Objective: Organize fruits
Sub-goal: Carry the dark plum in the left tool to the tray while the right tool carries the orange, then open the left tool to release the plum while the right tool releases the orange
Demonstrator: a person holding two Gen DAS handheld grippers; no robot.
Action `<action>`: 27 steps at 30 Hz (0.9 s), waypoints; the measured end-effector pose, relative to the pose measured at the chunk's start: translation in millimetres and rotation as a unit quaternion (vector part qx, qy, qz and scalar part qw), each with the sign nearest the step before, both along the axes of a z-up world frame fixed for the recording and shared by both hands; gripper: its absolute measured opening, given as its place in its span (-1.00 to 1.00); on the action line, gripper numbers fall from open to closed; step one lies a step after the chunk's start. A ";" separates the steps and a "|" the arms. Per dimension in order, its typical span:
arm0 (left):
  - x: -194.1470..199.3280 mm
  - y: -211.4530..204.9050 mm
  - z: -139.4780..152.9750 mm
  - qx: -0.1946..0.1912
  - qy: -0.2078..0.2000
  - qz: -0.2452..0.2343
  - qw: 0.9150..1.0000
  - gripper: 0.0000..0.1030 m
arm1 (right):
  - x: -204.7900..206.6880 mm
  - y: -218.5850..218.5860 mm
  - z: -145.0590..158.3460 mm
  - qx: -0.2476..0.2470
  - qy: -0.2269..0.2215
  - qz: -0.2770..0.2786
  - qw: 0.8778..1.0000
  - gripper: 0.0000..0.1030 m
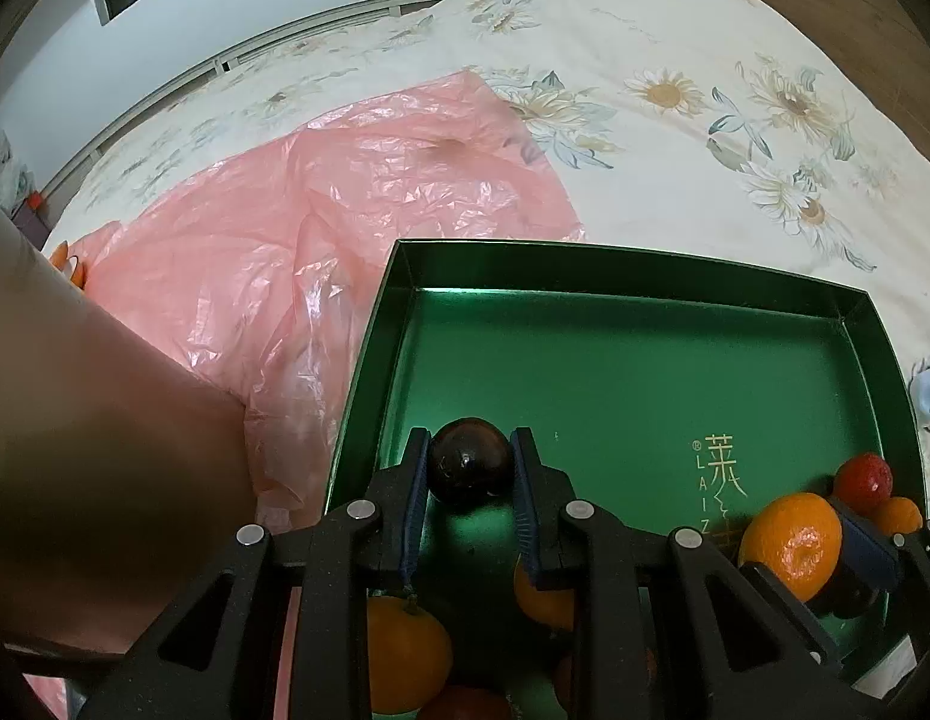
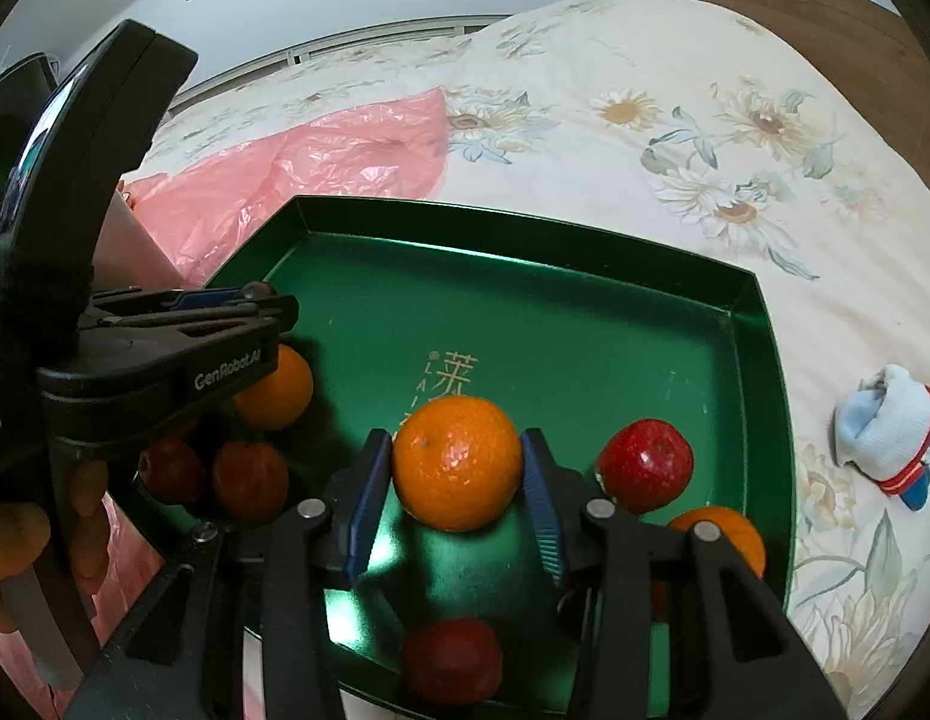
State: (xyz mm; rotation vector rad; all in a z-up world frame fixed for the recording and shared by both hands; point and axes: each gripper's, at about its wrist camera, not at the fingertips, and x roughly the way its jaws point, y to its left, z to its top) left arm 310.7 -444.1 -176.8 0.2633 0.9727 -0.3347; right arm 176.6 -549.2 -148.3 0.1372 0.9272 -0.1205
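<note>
A green tray point(image 1: 645, 276) lies on a bed. My left gripper point(image 1: 470, 450) is shut on a dark, round fruit point(image 1: 470, 461) low over the tray's near left part. Two oranges point(image 1: 405, 654) lie beneath its fingers. In the right wrist view my right gripper point(image 2: 457, 450) is shut on a large orange point(image 2: 457, 462) over the tray point(image 2: 525, 228). A red apple point(image 2: 645, 465) and another orange point(image 2: 720, 534) lie just right of it, and a red fruit point(image 2: 453, 660) lies below. By the left gripper point(image 2: 255, 300) sit an orange point(image 2: 276, 387) and two reddish fruits point(image 2: 249, 480).
A crumpled pink plastic bag point(image 1: 345, 210) lies left of and behind the tray on the floral bedsheet point(image 1: 705, 90). A small white and blue cloth item point(image 2: 885, 438) lies right of the tray. A wooden headboard point(image 2: 795, 6) stands at the back. A person's arm point(image 1: 105, 450) fills the left.
</note>
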 end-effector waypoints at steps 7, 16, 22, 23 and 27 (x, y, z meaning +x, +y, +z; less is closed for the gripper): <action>1.6 2.2 -0.8 -0.006 0.002 0.005 1.000 -0.56 | -0.3 0.7 -0.1 0.000 0.000 -0.003 1.000 0.58; -6.4 3.5 4.7 -0.010 0.004 -0.007 1.000 0.35 | -6.2 1.5 -2.4 -0.006 0.006 -0.024 1.000 1.00; -18.8 -0.2 14.2 -0.005 0.002 -0.017 1.000 0.59 | -13.2 -2.6 2.5 -0.001 0.002 -0.047 0.999 1.00; -20.8 0.0 16.1 -0.007 0.003 -0.016 1.000 0.59 | -14.5 -2.5 3.7 -0.002 0.001 -0.049 0.999 1.00; -28.3 2.5 21.8 -0.011 0.007 -0.015 1.000 0.59 | -20.9 -2.7 10.0 -0.004 -0.002 -0.054 0.999 1.00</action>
